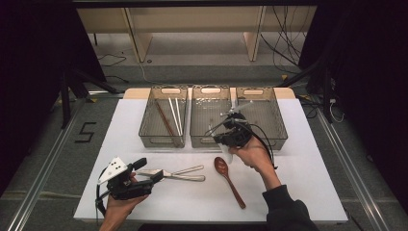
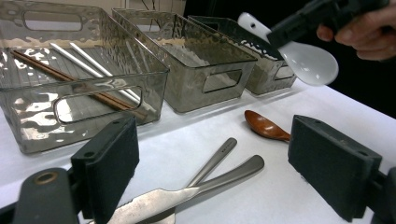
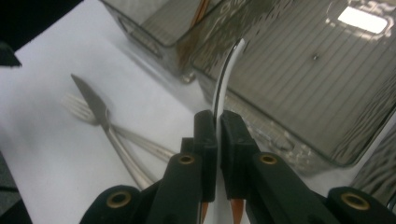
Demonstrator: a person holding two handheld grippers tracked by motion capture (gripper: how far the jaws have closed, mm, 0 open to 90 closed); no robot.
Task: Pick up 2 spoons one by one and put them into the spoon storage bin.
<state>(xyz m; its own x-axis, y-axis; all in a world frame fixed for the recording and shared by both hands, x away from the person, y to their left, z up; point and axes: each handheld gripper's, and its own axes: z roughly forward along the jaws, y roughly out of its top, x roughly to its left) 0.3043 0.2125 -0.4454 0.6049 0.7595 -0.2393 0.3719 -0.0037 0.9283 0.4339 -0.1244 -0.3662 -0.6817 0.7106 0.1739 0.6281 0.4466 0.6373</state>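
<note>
White board covers the counter (image 1: 298, 192) in front of you, with dark floor and loose cables beyond it. Three clear bins stand side by side along its far edge: the left bin (image 1: 146, 127) holds brown chopsticks (image 1: 166, 120) and pale chopsticks (image 1: 176, 115), while the middle bin (image 1: 198, 130) and the right bin (image 1: 276, 122) show nothing inside.

Your right tool (image 3: 217, 126) is clamped tight on a white ceramic spoon (image 2: 310, 60), gripping it by the thin handle, which stands up edge-on between the pads in the right gripper view. You hold that spoon in the air over the near rims of the middle and right bins, its bowl hanging toward you and clear of the counter.

Your left tool (image 2: 212, 172) sits at the near left of the counter with its jaws spread wide and nothing gripped. A knife (image 1: 178, 176) and a fork (image 1: 187, 170) lie crossed on the counter just in front of it, the knife's blade tip reaching between the open jaws. A brown wooden spoon (image 1: 228, 180) lies on the counter to their right, near your right wrist.
</note>
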